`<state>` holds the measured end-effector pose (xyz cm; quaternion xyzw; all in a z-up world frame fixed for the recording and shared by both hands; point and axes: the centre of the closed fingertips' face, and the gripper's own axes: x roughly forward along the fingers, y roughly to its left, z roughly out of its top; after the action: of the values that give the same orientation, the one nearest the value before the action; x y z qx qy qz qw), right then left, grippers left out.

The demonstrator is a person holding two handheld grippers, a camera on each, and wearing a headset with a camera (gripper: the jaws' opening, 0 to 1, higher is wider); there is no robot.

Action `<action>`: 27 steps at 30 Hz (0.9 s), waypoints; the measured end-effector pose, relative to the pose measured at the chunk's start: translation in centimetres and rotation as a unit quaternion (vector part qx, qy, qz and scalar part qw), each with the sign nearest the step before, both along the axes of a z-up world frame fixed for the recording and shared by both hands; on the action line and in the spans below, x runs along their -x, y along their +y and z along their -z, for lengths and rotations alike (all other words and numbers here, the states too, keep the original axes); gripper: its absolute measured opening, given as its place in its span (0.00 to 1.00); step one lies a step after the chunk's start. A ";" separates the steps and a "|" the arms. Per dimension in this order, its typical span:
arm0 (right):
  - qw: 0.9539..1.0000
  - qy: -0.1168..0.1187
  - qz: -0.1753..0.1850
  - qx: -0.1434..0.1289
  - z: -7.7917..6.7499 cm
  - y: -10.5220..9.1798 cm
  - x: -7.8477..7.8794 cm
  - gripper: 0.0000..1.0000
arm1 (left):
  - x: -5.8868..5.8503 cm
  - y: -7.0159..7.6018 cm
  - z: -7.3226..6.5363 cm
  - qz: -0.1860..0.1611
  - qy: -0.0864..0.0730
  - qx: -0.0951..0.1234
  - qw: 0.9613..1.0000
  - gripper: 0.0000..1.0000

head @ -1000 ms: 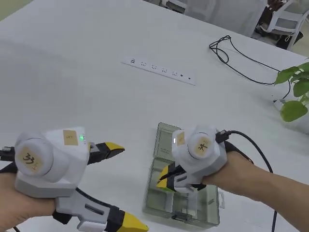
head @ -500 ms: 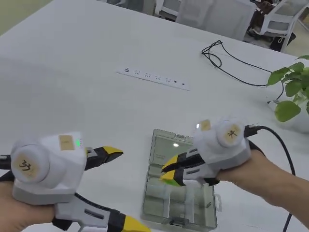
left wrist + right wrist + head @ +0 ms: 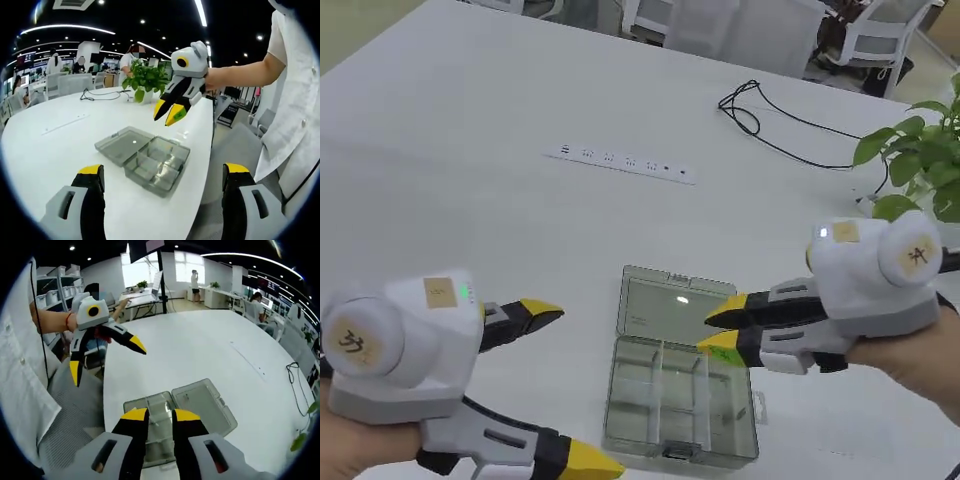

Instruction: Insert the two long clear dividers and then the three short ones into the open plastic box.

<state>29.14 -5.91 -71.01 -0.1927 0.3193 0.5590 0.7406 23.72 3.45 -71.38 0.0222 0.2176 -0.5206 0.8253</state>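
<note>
Yellow-tipped, the left hand-held gripper (image 3: 582,390) gapes wide and empty over the near desk (image 3: 450,200). Beside it the clear box (image 3: 613,400) lies open on the desk, lid flat, dividers (image 3: 663,395) standing inside. Above its right side hovers the right hand-held gripper (image 3: 715,333), jaws nearly together, holding nothing. Farther off lie a power strip (image 3: 620,162) and a cable (image 3: 770,115).

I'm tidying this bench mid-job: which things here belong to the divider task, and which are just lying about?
Belongs to the job: open plastic box, clear dividers standing in it, left gripper, right gripper.

Just lying about: power strip, black cable, potted plant.
</note>
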 end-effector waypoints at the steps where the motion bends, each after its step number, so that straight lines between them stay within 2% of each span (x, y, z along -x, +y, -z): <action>1: 1.000 0.002 0.006 -0.002 0.0 -0.6 0.0 0.22 | 0.0 0.0 0.0 0.000 0.000 0.000 1.000 1.00; 10: 1.000 0.002 0.023 0.016 0.6 -5.1 0.6 0.29 | 0.3 -0.6 -0.1 0.005 -0.001 -0.009 1.000 1.00; 14: 0.999 0.008 0.023 0.048 2.2 -8.1 1.0 0.32 | 0.4 -0.8 -0.3 0.004 -0.002 -0.010 1.000 1.00; 19: 0.996 0.015 0.010 0.083 4.1 -10.4 1.9 0.36 | 0.5 -0.8 -0.2 0.003 0.000 -0.012 1.000 1.00; 24: 0.991 0.020 -0.010 0.130 6.3 -12.5 2.6 0.39 | 0.4 -0.7 -0.1 0.002 0.003 -0.015 1.000 1.00; 26: 0.986 0.018 -0.027 0.162 7.3 -13.6 2.8 0.39 | 0.4 -0.7 -0.1 0.002 0.003 -0.015 1.000 1.00; 27: 0.982 0.014 -0.039 0.182 7.9 -14.4 2.8 0.39 | 0.4 -0.7 -0.1 0.002 0.003 -0.015 1.000 1.00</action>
<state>26.38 -20.31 -78.95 -0.3287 0.4184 0.5228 0.6660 23.33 2.71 -71.32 0.0331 0.2281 -0.5187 0.8233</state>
